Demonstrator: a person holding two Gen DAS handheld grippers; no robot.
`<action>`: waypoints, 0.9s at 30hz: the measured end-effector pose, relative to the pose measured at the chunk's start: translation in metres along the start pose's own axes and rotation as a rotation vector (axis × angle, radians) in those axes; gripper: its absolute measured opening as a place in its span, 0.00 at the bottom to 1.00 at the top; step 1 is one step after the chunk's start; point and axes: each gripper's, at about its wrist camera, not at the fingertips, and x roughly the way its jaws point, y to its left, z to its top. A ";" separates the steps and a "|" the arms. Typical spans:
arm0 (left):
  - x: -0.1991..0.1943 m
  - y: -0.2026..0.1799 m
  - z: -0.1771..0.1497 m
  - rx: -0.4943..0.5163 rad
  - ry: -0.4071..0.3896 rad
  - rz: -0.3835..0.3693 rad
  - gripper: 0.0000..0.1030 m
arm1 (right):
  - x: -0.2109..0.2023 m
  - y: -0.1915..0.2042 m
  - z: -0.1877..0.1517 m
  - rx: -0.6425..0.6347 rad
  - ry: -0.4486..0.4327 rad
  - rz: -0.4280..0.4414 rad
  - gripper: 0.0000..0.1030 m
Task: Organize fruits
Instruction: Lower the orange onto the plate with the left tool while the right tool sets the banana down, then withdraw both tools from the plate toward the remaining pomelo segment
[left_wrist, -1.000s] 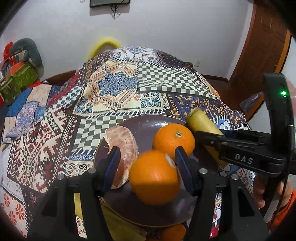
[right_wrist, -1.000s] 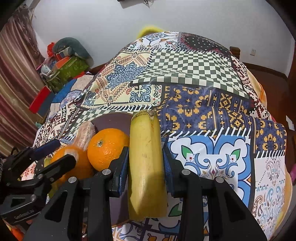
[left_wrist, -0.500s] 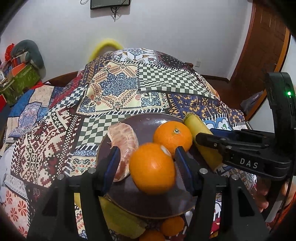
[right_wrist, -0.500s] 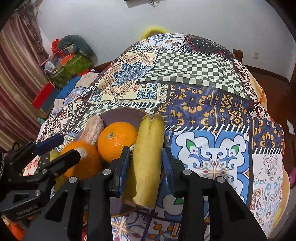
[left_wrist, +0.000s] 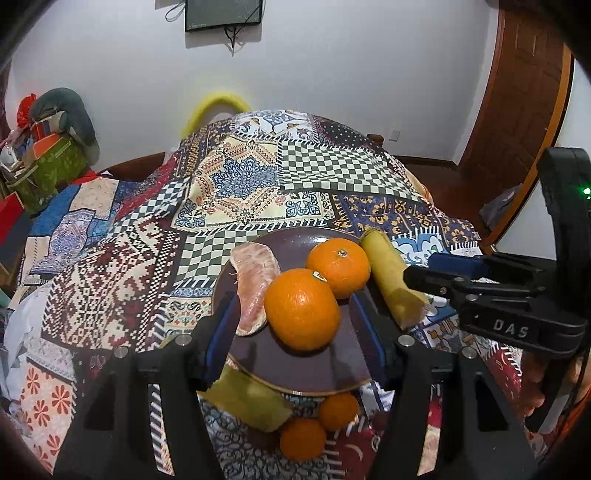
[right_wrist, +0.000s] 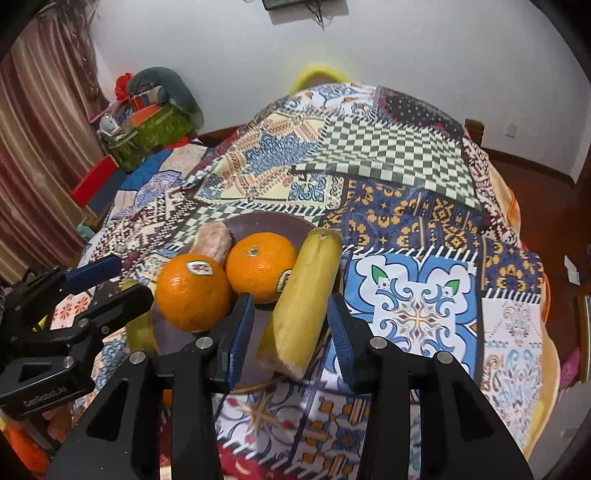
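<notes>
A dark plate (left_wrist: 295, 373) (right_wrist: 258, 221) holds two oranges, a peeled citrus piece (left_wrist: 255, 280) (right_wrist: 212, 240) and a banana. The near orange (left_wrist: 301, 308) (right_wrist: 192, 293) sits between the fingers of my left gripper (left_wrist: 295, 339), which is open and back from it. The far orange (left_wrist: 338, 266) (right_wrist: 260, 269) lies behind it. The banana (right_wrist: 306, 299) (left_wrist: 391, 278) rests on the plate's right edge between the fingers of my right gripper (right_wrist: 290, 336), which is open with gaps on both sides.
Two small oranges (left_wrist: 317, 424) and a yellow-green fruit (left_wrist: 251, 400) lie on the patterned cloth (right_wrist: 417, 306) just in front of the plate. Boxes and bags (right_wrist: 147, 122) stand at the far left. A wooden door (left_wrist: 517, 110) is at the right.
The left gripper has let go of the near orange, which now rests on the plate. The right gripper has opened and released the banana onto the plate edge. Both grippers drew back.
</notes>
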 end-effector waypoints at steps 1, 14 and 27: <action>-0.005 0.000 -0.001 0.000 -0.003 0.001 0.59 | -0.007 0.003 -0.002 -0.009 -0.009 -0.003 0.37; -0.054 0.004 -0.041 0.002 -0.004 0.017 0.67 | -0.056 0.033 -0.040 -0.081 -0.059 0.005 0.49; -0.058 0.001 -0.099 0.005 0.091 -0.003 0.67 | -0.057 0.026 -0.100 -0.087 0.027 -0.012 0.51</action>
